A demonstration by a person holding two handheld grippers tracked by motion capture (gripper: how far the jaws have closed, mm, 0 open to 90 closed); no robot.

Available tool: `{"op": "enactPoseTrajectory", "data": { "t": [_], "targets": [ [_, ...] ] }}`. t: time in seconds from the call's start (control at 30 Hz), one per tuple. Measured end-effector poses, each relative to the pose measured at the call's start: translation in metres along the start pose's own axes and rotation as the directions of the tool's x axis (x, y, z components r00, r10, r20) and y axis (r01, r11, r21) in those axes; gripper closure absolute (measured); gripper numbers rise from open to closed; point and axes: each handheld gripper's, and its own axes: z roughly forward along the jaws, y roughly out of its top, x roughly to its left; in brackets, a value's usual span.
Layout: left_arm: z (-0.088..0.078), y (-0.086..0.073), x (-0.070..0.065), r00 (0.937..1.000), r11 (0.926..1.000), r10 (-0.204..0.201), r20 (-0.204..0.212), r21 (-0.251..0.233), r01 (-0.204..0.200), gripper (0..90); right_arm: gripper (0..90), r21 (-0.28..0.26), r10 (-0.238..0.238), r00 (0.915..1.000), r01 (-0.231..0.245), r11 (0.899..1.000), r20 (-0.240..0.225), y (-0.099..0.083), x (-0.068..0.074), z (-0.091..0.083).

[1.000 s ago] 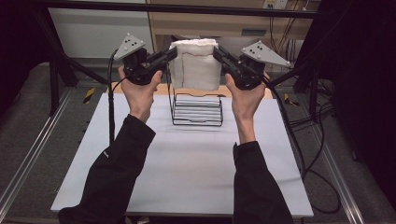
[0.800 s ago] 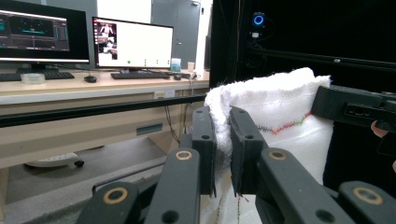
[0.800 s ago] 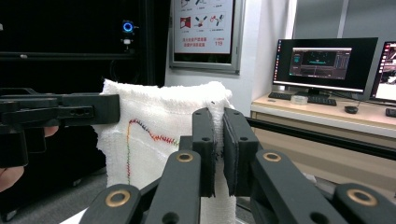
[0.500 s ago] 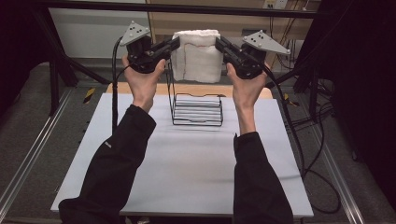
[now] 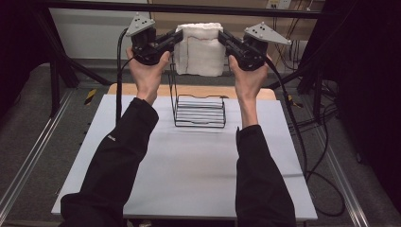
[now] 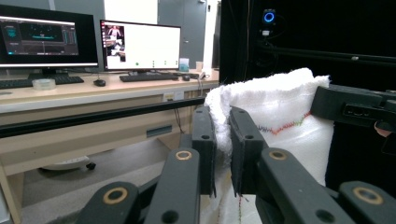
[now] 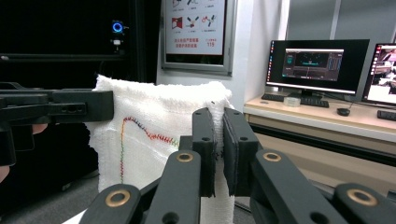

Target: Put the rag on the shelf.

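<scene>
From the high view, the left tool (image 5: 174, 39) and right tool (image 5: 223, 38) each pinch an upper corner of a white towel (image 5: 200, 49), held spread in the air beyond the wire rack (image 5: 199, 111) on the worktop (image 5: 189, 179). Draping it over the rack seems next, which calls for lowering both hands evenly.

In the left gripper view, the jaws clamp the fluffy edge.

The right gripper view shows coloured stitching (image 7: 140, 130) across the cloth.

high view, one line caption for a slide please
Two hand-held grippers hold a folded white towel stretched above a black wire rack.
</scene>
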Motion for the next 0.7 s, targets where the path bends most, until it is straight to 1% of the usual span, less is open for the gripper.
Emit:
{"op": "enactPoseTrajectory", "data": {
  "t": [0.13, 0.2, 0.27, 0.33, 0.43, 0.57, 0.7],
  "targets": [
    [0.007, -0.002, 0.004, 0.9999, 1.0000, -0.002, -0.011, 0.002, 0.002, 82.0, 84.3, 0.005, 0.009, 0.9999, -0.009, 1.000, 0.005, -0.003, -0.005, 0.008],
    [0.010, -0.003, 0.007, 0.9999, 0.9999, -0.013, -0.011, 0.003, 0.013, 82.0, 84.3, 0.006, 0.005, 1.0000, -0.005, 1.000, 0.003, -0.004, -0.008, 0.012],
    [0.012, -0.005, 0.008, 0.9999, 1.0000, 0.001, -0.016, 0.004, -0.001, 82.0, 84.3, 0.009, 0.008, 1.0000, -0.008, 1.000, 0.001, -0.004, -0.010, 0.015],
    [0.015, -0.007, 0.010, 0.9997, 0.9999, 0.006, -0.022, 0.009, -0.005, 82.0, 84.3, 0.014, 0.007, 1.0000, -0.007, 1.000, 0.000, -0.005, -0.011, 0.018],
    [0.018, -0.010, 0.012, 0.9997, 0.9999, -0.002, -0.024, 0.013, 0.002, 82.0, 84.3, 0.023, 0.007, 1.0000, -0.007, 1.000, 0.003, -0.008, -0.013, 0.022],
    [0.020, -0.014, 0.014, 0.9996, 0.9998, 0.010, -0.025, 0.019, -0.010, 82.0, 84.3, 0.033, 0.009, 1.0000, -0.009, 0.999, -0.002, -0.012, -0.017, 0.026],
    [0.022, -0.020, 0.018, 0.9995, 0.9995, 0.007, -0.031, 0.032, -0.006, 82.0, 84.3, 0.052, -0.001, 1.0000, 0.001, 0.999, -0.007, -0.017, -0.018, 0.032]
  ]
}}
